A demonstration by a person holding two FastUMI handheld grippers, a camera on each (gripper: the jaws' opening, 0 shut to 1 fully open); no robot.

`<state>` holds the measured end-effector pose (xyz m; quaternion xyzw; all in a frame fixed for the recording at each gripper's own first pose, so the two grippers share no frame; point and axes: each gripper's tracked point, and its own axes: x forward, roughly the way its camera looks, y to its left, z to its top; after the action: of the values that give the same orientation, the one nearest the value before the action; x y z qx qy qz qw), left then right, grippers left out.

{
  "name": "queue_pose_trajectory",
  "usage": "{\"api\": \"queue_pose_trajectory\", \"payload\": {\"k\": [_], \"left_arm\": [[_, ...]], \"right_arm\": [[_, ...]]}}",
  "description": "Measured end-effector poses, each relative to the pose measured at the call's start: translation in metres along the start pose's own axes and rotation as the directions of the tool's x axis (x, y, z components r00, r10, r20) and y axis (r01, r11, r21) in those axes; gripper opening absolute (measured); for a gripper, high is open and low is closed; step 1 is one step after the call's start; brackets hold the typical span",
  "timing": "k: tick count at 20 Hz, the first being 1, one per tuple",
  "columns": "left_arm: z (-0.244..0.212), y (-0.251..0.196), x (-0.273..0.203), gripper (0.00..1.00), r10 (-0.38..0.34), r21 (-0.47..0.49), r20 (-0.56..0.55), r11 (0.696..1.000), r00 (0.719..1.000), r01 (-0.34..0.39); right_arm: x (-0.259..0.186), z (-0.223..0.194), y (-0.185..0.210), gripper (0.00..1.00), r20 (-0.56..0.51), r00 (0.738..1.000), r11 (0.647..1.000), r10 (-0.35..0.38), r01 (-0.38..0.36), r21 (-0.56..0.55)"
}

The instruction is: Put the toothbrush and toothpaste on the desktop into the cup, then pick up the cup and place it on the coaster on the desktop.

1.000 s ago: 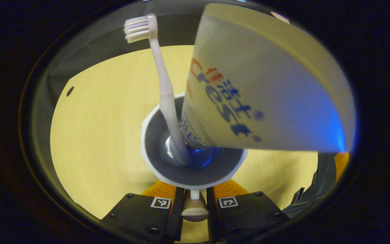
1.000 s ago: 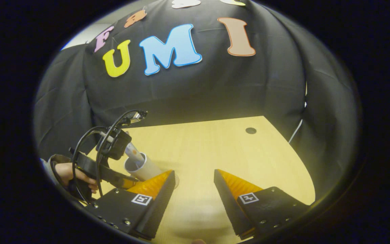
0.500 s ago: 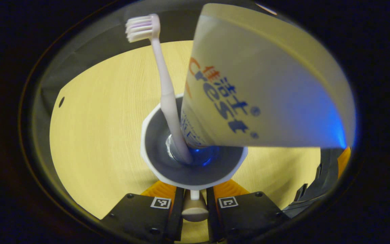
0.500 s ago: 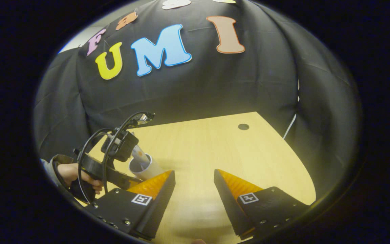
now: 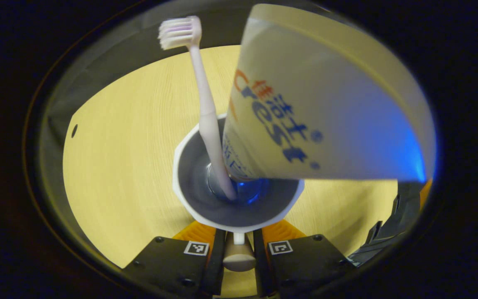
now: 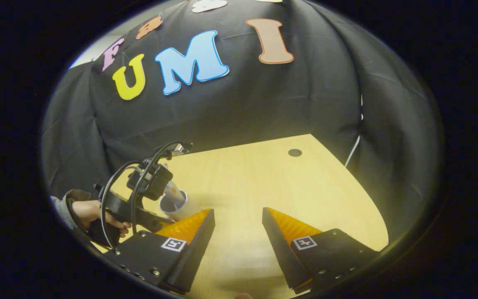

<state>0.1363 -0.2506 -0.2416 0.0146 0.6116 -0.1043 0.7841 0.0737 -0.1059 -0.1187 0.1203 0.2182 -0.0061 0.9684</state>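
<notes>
In the left gripper view, the left gripper [image 5: 239, 232] sits at six o'clock, its two fingers drawn close together and pressing on the near side of a white cup [image 5: 189, 199], just under the rim. The cup is seen from above, its grey inside open toward the camera. A pale toothbrush [image 5: 206, 112] stands in it, handle down against the bottom, bristled head up toward eleven o'clock. Beside it, a large white toothpaste tube [image 5: 318, 99] stands with its narrow end in the cup and its wide flat end spreading toward one and two o'clock. A light wooden desktop [image 5: 118, 158] lies beneath, with a small dark hole [image 5: 74, 130] near nine o'clock. In the right gripper view, the right gripper [image 6: 237, 226] has its fingers spread wide apart around nothing, above the desktop. At about eight o'clock there, a hand [image 6: 91, 211] holds the left gripper, wrapped in black cable [image 6: 114, 187], with the cup at its tip. Whether the cup touches the desktop cannot be told.
</notes>
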Motion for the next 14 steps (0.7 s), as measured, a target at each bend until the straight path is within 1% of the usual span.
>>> {"api": "queue_pose_trajectory", "payload": {"k": [1, 2, 4, 5, 6, 7, 8, 10, 11, 12, 13, 14], "left_arm": [[0.001, 0.0, -0.001, 0.4, -0.002, -0.002, 0.002, 1.0, 1.0, 0.002], [0.003, -0.001, -0.003, 0.41, -0.009, -0.002, 0.005, 1.0, 1.0, 0.009], [0.009, -0.002, -0.009, 0.36, -0.026, -0.007, 0.018, 1.0, 0.999, 0.026], [0.012, -0.002, -0.013, 0.39, -0.033, -0.01, 0.028, 0.999, 0.999, 0.034], [0.016, -0.002, -0.017, 0.46, -0.04, -0.009, 0.041, 0.999, 0.998, 0.041], [0.023, -0.001, -0.023, 0.46, -0.046, -0.014, 0.057, 0.999, 0.997, 0.047], [0.028, -0.003, -0.029, 0.59, -0.063, -0.022, 0.07, 0.998, 0.996, 0.064], [0.038, -0.004, -0.041, 0.75, -0.077, -0.037, 0.089, 0.996, 0.993, 0.08], [0.045, -0.003, -0.048, 0.83, -0.08, -0.044, 0.103, 0.995, 0.991, 0.085], [0.052, -0.003, -0.054, 0.84, -0.09, -0.049, 0.12, 0.994, 0.989, 0.096], [0.015, -0.006, -0.045, 0.96, -0.088, -0.05, 0.135, 0.994, 0.987, 0.096], [0.042, -0.011, -0.055, 1.0, -0.08, -0.045, 0.149, 0.995, 0.986, 0.087]], "right_arm": [[0.0, -0.001, 0.001, 0.78, 0.001, 1.0, 1.0, 0.001, -0.001, -0.004], [0.0, 0.0, 0.002, 0.78, -0.001, 1.0, 1.0, 0.003, -0.003, -0.007], [0.0, 0.0, 0.004, 0.78, -0.003, 1.0, 1.0, 0.006, -0.006, -0.014], [0.0, -0.001, 0.004, 0.78, -0.001, 1.0, 1.0, 0.006, -0.006, -0.017], [-0.001, 0.0, 0.005, 0.78, 0.0, 1.0, 1.0, 0.007, -0.007, -0.017], [-0.002, 0.0, 0.005, 0.78, 0.002, 1.0, 1.0, 0.008, -0.008, -0.017], [-0.003, 0.001, 0.006, 0.78, 0.004, 1.0, 1.0, 0.011, -0.011, -0.016], [-0.007, 0.001, 0.009, 0.78, 0.011, 1.0, 1.0, 0.019, -0.019, -0.019], [-0.01, 0.001, 0.011, 0.78, 0.015, 1.0, 0.999, 0.025, -0.024, -0.023], [-0.012, 0.002, 0.012, 0.78, 0.019, 0.999, 0.999, 0.03, -0.029, -0.028], [-0.014, 0.002, 0.015, 0.78, 0.022, 0.999, 0.999, 0.037, -0.036, -0.035], [-0.017, 0.002, 0.018, 0.78, 0.025, 0.999, 0.998, 0.043, -0.042, -0.044]]}}
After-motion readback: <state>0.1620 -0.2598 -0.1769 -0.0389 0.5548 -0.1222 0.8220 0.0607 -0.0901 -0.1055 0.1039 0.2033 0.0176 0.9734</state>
